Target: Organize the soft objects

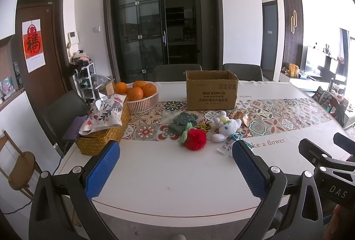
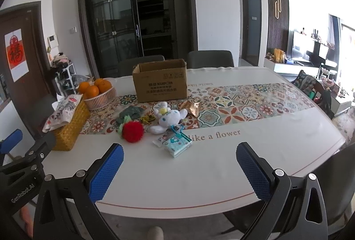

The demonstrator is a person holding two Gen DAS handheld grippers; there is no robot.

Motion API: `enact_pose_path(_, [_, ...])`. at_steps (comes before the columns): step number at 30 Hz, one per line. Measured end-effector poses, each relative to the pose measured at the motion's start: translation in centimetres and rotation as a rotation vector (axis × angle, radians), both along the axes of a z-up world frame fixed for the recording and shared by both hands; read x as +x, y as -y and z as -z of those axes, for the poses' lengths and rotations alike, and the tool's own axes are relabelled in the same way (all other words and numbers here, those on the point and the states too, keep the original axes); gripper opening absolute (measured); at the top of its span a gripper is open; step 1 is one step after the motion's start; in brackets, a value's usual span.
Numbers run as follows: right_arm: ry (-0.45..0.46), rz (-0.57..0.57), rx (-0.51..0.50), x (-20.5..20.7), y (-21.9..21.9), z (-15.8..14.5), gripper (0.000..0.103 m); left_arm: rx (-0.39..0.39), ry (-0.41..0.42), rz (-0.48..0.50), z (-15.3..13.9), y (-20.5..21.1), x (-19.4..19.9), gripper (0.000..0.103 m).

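You're in a home dining room: a white dining table point(image 1: 177, 184) with a patterned runner point(image 1: 277, 113), a bowl of oranges point(image 1: 142, 93), upholstered chairs point(image 2: 210, 58), a front door point(image 1: 42, 44) bearing a red "福" poster point(image 1: 33, 44), and a living room TV point(image 2: 301, 46) beyond.

Looking forward from just off the desk point(image 1: 155, 173) near edge, left view beside right, both facing the cardboard box point(image 1: 210, 90) and sliding doors point(image 2: 124, 24), sharing the plush cluster mid-desk.
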State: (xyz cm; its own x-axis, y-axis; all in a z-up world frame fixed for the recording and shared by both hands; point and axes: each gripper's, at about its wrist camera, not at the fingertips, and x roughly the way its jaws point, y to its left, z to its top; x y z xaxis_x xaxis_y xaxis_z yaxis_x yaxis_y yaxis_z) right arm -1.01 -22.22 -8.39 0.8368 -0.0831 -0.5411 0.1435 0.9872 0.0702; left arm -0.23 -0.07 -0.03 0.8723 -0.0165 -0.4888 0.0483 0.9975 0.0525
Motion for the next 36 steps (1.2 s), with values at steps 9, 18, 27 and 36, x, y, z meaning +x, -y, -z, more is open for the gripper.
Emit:
enact_pose_path(9, [0.000,-0.001,0.001,-0.02,0.09,-0.04,0.103,-0.002,0.001,0.001,-0.09,0.08,-0.12,0.103])
enact_pose_path(18, [0.001,-0.002,0.007,0.00,-0.01,-0.10,0.103,0.003,0.011,0.003,-0.39,0.26,-0.29,0.103])
enact_pose_path(27, [0.003,-0.005,0.012,-0.01,-0.06,-0.20,0.103,0.005,0.018,0.006,-0.78,0.13,-0.43,0.103])
enact_pose_path(36, [0.004,-0.004,0.014,-0.01,-0.12,-0.22,0.103,0.004,0.018,0.008,-0.86,0.13,-0.46,0.103])
